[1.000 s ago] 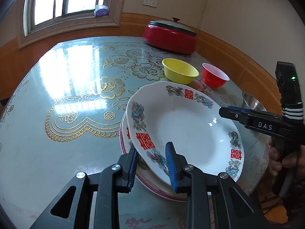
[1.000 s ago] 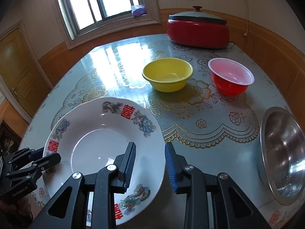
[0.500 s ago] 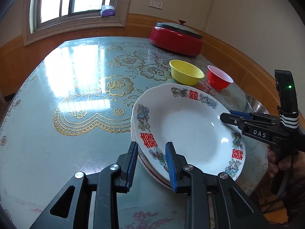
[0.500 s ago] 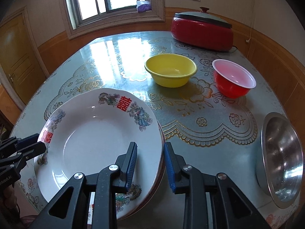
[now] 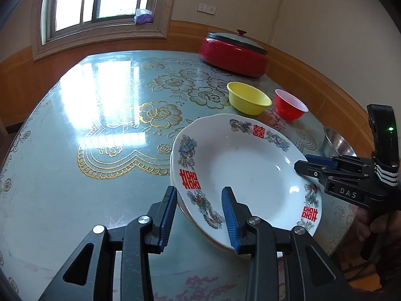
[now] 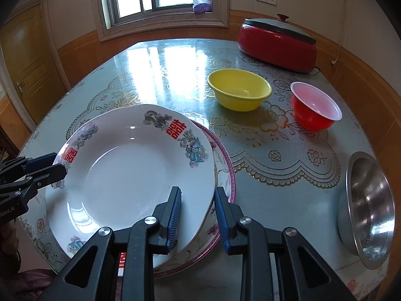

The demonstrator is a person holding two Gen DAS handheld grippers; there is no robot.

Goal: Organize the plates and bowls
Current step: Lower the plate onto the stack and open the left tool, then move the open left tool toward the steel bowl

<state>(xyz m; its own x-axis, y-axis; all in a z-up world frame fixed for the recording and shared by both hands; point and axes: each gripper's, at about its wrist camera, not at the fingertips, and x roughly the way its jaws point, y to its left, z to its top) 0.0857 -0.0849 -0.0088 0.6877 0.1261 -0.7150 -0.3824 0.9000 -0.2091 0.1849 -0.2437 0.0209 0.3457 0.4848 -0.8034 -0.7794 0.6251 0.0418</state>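
The pink-rimmed plate (image 6: pixel 226 165) lies almost wholly hidden under the white plate (image 6: pixel 130 173); only a crescent of its rim shows in the right wrist view, and a thin sliver in the left. The steel bowl (image 5: pixel 337 145) is half covered by the right hand-held gripper (image 5: pixel 304 164) in the left wrist view. The person's hand (image 5: pixel 367 228) on that grip is dark and cut by the frame edge. The purple packet (image 6: pixel 202 5) on the windowsill is too small to read. The worktop's (image 5: pixel 75 200) near edge runs out of the frame
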